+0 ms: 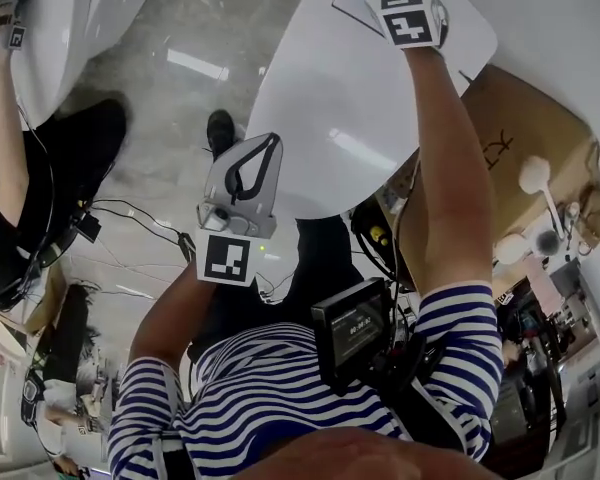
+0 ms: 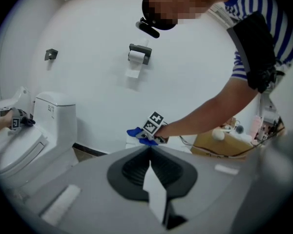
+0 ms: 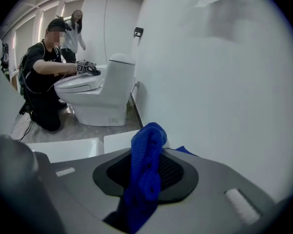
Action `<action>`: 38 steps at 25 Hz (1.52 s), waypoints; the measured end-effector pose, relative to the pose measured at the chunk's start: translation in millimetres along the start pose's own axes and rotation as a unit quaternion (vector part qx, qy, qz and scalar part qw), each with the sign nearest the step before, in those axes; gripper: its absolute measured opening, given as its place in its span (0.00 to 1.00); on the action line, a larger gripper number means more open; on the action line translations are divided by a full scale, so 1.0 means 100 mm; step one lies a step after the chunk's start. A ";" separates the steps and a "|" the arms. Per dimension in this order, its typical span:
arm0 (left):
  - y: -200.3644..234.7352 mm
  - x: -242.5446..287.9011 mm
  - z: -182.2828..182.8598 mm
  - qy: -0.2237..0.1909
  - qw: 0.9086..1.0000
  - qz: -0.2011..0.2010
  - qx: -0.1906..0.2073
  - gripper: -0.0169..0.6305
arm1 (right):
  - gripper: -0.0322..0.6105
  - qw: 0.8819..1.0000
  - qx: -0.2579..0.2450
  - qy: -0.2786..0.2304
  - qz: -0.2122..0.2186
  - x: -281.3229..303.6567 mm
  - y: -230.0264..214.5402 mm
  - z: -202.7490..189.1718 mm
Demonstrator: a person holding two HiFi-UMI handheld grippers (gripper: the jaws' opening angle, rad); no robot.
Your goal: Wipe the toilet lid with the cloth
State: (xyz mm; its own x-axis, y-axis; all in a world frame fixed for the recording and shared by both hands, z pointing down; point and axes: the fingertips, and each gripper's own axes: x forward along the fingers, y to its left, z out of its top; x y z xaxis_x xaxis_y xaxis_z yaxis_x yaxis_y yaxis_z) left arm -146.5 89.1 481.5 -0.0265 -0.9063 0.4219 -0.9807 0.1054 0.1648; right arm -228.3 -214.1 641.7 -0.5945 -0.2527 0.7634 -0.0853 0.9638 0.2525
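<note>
Centre-left in the head view, the left gripper [image 1: 242, 193] hovers, jaws together and empty, over the lower-left edge of the glossy white oval toilet lid [image 1: 350, 118]. Beyond, at the top edge, the right gripper [image 3: 147, 145] clamps the blue terry cloth [image 3: 144, 189].

A second white toilet [image 3: 105, 94] stands against the wall at far left, with a person in black [image 3: 41, 82] kneeling beside it on the grey marbled floor [image 1: 170, 48]. A paper roll holder [image 2: 139, 52] and a small hook [image 2: 51, 54] are fixed to the white wall. At right sits a cardboard box [image 1: 515, 138]; black cables [image 1: 125, 213] trail across the floor at left.
</note>
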 end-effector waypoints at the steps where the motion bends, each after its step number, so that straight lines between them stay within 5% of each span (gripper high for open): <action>1: 0.01 0.00 -0.01 -0.001 1.000 0.002 -0.003 0.03 | 0.23 1.000 -0.003 0.000 0.005 0.01 0.05 0.01; 10: -0.03 0.00 0.00 -0.003 1.000 0.005 -0.010 0.03 | 0.23 0.998 -0.023 -0.010 0.064 -0.09 0.50 0.04; 23: -0.14 -0.06 0.11 -0.014 1.000 -0.001 -0.013 0.03 | 0.23 0.977 -0.107 -0.014 0.184 -0.82 2.22 -0.39; 38: -0.13 -0.30 0.02 -0.021 1.000 0.013 -0.007 0.03 | 0.23 0.962 -0.111 -0.008 0.248 -1.59 3.68 -0.94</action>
State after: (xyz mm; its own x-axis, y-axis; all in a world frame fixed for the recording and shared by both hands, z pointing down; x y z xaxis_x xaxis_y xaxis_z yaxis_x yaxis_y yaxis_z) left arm -133.4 114.5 465.1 -0.0608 -0.9193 0.3889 -0.9766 0.1353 0.1673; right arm -90.7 172.9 669.4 -0.5297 0.2367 0.8145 0.3838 0.9232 -0.0187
